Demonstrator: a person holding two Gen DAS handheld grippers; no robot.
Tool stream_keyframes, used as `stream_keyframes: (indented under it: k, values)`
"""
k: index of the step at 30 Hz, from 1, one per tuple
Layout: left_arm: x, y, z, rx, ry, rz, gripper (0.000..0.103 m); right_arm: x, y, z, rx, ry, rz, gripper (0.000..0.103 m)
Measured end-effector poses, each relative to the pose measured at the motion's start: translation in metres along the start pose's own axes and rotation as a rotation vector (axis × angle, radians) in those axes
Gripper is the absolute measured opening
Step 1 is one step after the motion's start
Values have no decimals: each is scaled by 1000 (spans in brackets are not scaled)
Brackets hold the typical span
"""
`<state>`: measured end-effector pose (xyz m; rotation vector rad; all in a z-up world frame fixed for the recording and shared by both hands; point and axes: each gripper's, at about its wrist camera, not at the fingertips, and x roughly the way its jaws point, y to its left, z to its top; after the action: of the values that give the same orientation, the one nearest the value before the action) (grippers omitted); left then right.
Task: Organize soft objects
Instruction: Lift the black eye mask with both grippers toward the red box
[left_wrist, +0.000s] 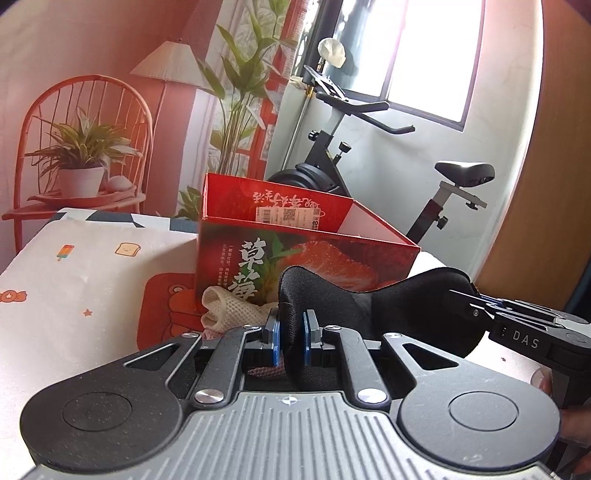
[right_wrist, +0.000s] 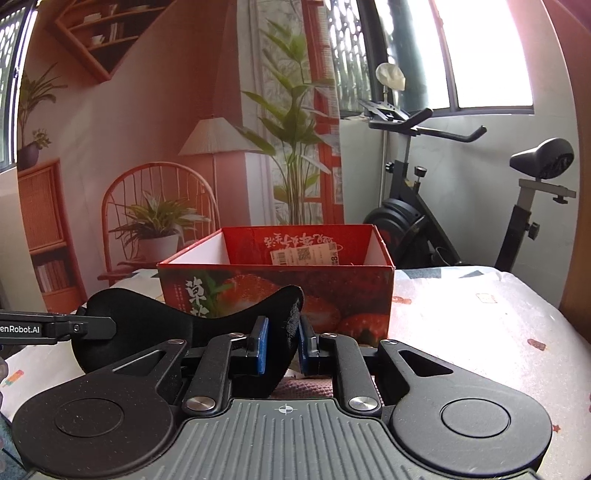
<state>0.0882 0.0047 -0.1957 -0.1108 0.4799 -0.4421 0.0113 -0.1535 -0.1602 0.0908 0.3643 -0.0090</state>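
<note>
Black padded eye mask (left_wrist: 373, 306) stretched between both tongs, left tongs (left_wrist: 291, 334) clamped on one end, right tongs (right_wrist: 282, 341) clamped on the other, just near of red strawberry box (right_wrist: 277, 291) on patterned bed (right_wrist: 480, 332); cream mesh cloth (left_wrist: 229, 310) beside the box.

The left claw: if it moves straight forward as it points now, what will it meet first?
Probably the near wall of the red strawberry box, beyond the black soft item that the left claw grips; depth is unclear.
</note>
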Motion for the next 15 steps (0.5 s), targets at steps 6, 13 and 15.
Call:
stream_keyframes:
  k: [6, 13, 15]
  values:
    - [2, 8, 21, -17, -21, -3, 13, 5, 2, 15, -9, -10, 7, 15]
    - [6, 5, 70, 17, -90, 19, 13, 26, 5, 66, -15, -66, 41, 14]
    - [7, 1, 83, 33, -111, 25, 13, 33, 4, 81, -13, -73, 53, 14]
